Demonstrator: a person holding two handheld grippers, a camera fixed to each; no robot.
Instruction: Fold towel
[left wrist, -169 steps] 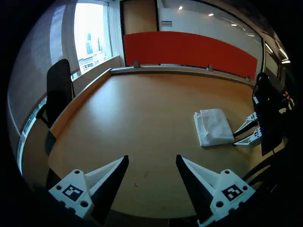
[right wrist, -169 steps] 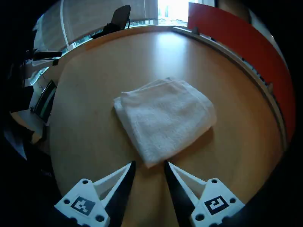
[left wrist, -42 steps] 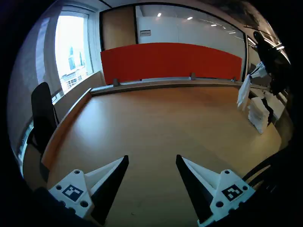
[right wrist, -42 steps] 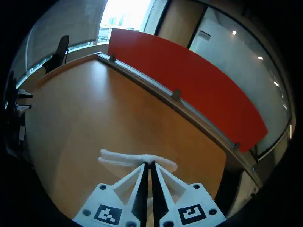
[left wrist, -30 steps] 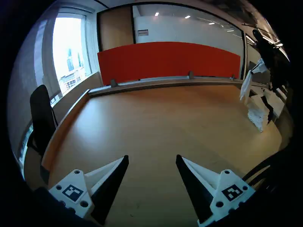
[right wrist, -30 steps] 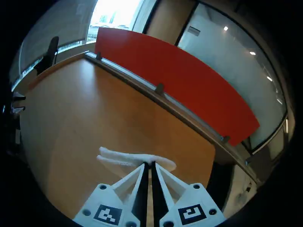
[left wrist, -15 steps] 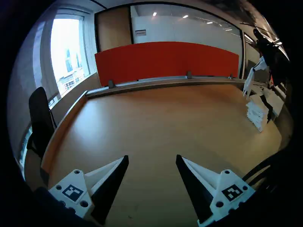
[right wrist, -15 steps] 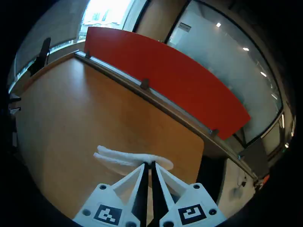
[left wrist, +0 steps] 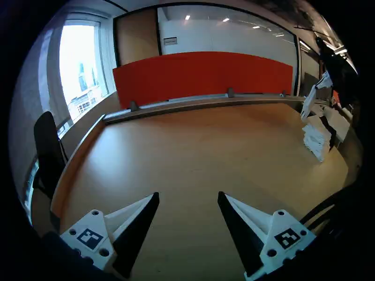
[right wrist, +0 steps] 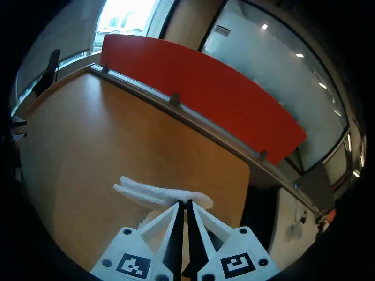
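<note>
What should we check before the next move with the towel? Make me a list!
1. Right gripper shut on the white terry towel: ok.
2. Left gripper open and holding nothing: ok.
3. Left gripper close enough to grab the towel: not ok, the towel hangs far off to its side.
4. Towel's hanging end lifted off the brown wooden table: cannot tell.

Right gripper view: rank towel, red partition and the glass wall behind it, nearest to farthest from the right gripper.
1. towel: pinched in the right gripper, right at its fingertips.
2. red partition: along the far edge of the table, across the upper middle.
3. glass wall: behind the partition, upper right.
</note>
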